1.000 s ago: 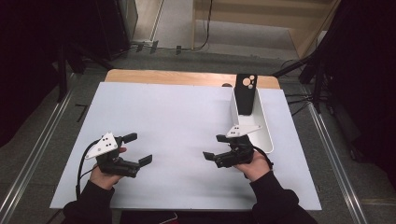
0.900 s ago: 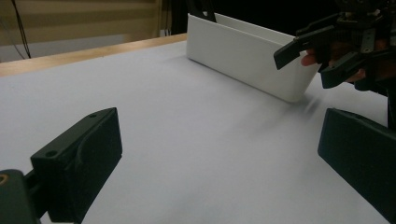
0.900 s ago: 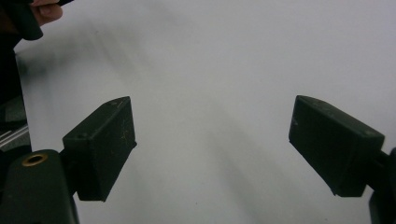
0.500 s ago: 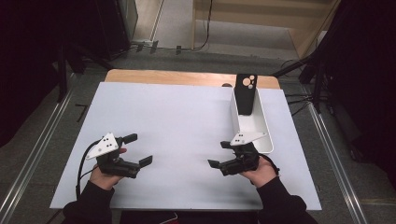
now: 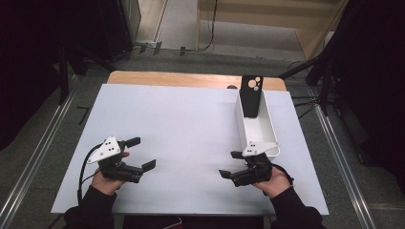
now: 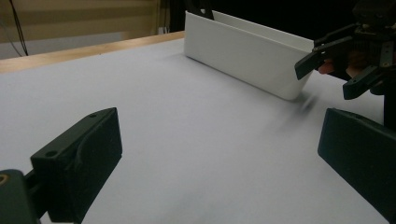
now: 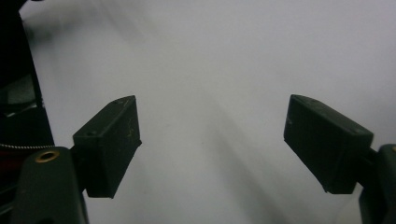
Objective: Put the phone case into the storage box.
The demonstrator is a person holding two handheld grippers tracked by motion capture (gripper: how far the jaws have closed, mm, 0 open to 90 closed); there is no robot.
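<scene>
Table (image 5: 191,119): white sheet over a wooden top, wood strip showing at the far edge.

Bin (image 5: 258,131): long white container on the table's right side, long axis running from near edge to far edge; near end just beside the right gripper.

Phone case (image 5: 251,95): black, standing upright in the bin's far end, camera cut-outs at top.

Left gripper (image 5: 141,153): near left of the table, jaws apart, nothing between them, pointing right.

Right gripper (image 5: 230,163): near right, pointing left; jaws apart, just been closing a little, nothing between them.
</scene>
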